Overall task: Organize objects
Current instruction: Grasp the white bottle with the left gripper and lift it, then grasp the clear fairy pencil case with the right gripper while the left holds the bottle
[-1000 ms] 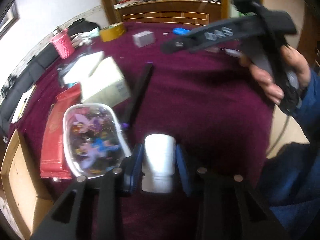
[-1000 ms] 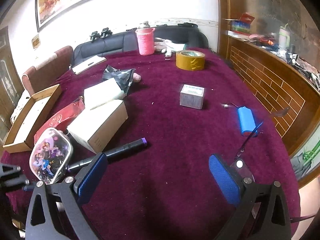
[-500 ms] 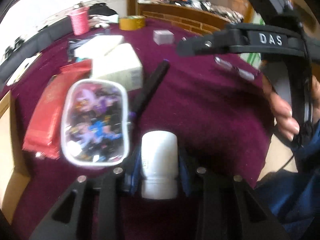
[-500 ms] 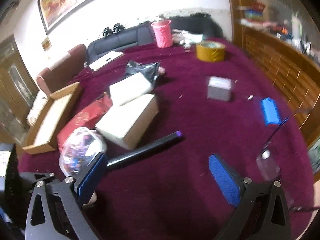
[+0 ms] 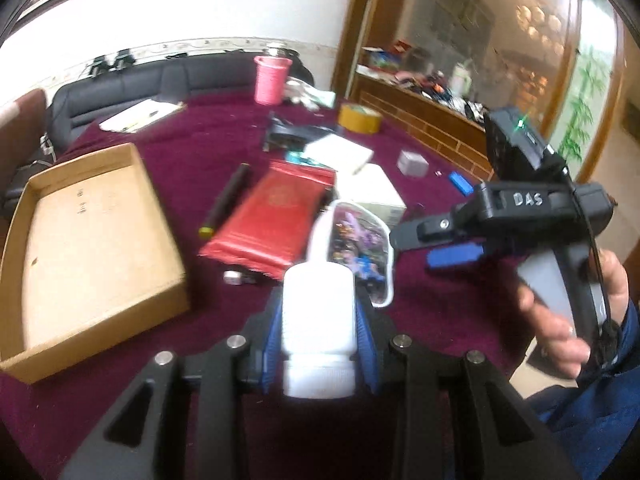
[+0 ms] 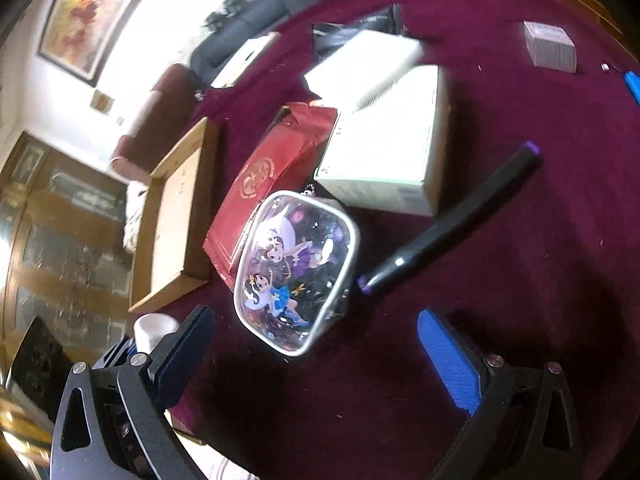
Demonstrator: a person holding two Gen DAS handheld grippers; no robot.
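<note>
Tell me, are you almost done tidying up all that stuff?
Not nearly. The cardboard tray has nothing in it yet. The left gripper holds a white bottle. The right gripper is open above the cartoon pouch. The red packet, black marker and white boxes wait.

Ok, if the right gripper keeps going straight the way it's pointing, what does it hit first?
Most likely the clear cartoon-print pouch, lying just ahead between the open jaws of the right gripper. The black marker sits right of that line. Depth is hard to judge.
</note>
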